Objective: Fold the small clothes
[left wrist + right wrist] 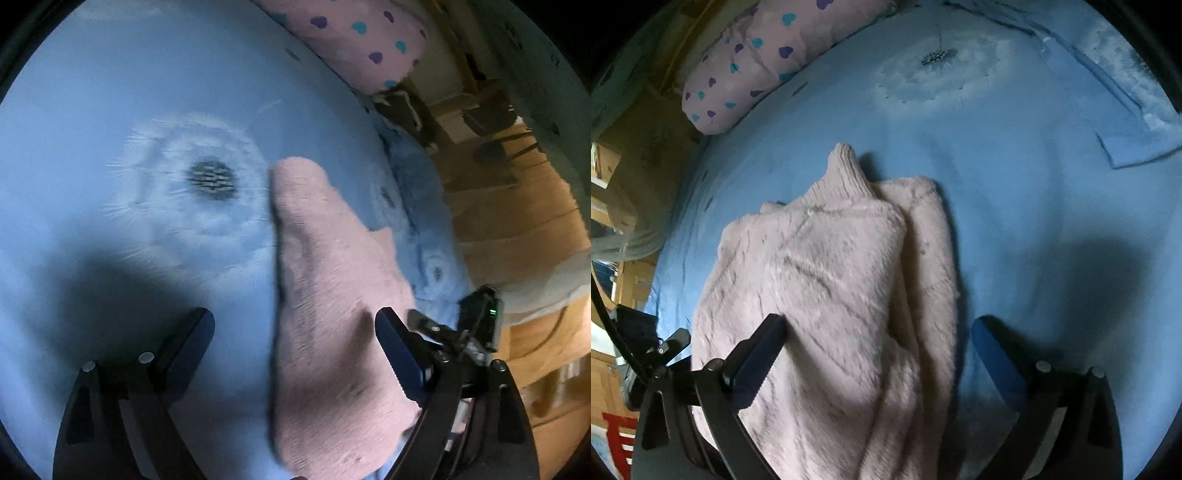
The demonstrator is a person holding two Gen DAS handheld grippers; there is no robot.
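A fluffy pink knitted sweater lies on the blue bed sheet, its sides folded in and its ribbed collar pointing away. It also shows in the left wrist view as a long pink strip. My left gripper is open above the sweater's left edge, holding nothing. My right gripper is open above the sweater's near right part, holding nothing. The other gripper's body shows at the right of the left wrist view.
A pink pillow with heart prints lies at the bed's far edge. The sheet bears white dandelion prints. A folded blue cover lies at the far right. A wooden floor lies beyond the bed's edge.
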